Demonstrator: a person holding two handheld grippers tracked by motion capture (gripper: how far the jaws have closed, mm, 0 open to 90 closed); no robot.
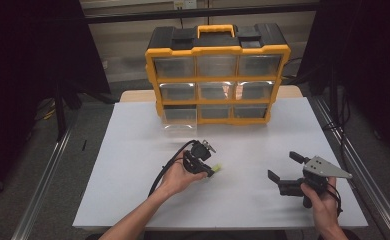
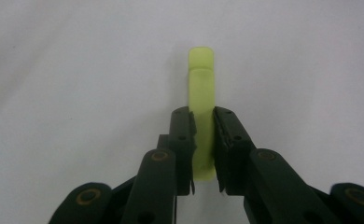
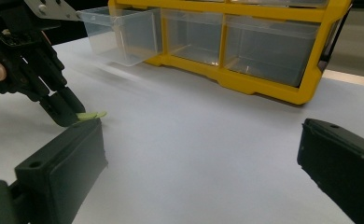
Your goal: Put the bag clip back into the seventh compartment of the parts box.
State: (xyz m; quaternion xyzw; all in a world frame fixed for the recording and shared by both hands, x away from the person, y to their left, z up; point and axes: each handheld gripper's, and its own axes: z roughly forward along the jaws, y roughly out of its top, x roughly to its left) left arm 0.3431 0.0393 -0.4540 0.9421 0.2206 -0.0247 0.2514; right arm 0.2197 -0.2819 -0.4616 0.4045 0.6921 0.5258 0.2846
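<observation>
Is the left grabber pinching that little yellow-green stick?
Touching. In the left gripper view, the left gripper has both black jaws pressed against the sides of the yellow-green stick.

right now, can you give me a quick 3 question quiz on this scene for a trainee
1. True or false: the left hand-held gripper is shut on the yellow-green strip.
2. Which drawer of the yellow organizer is pulled out? A) top right B) bottom left C) middle centre
3. How do the jaws of the right hand-held gripper stand, and is anything between them?

Key:
1. True; the pads press on it just above the white table.
2. B, the bottom-left drawer.
3. Wide apart, nothing between them.
</observation>
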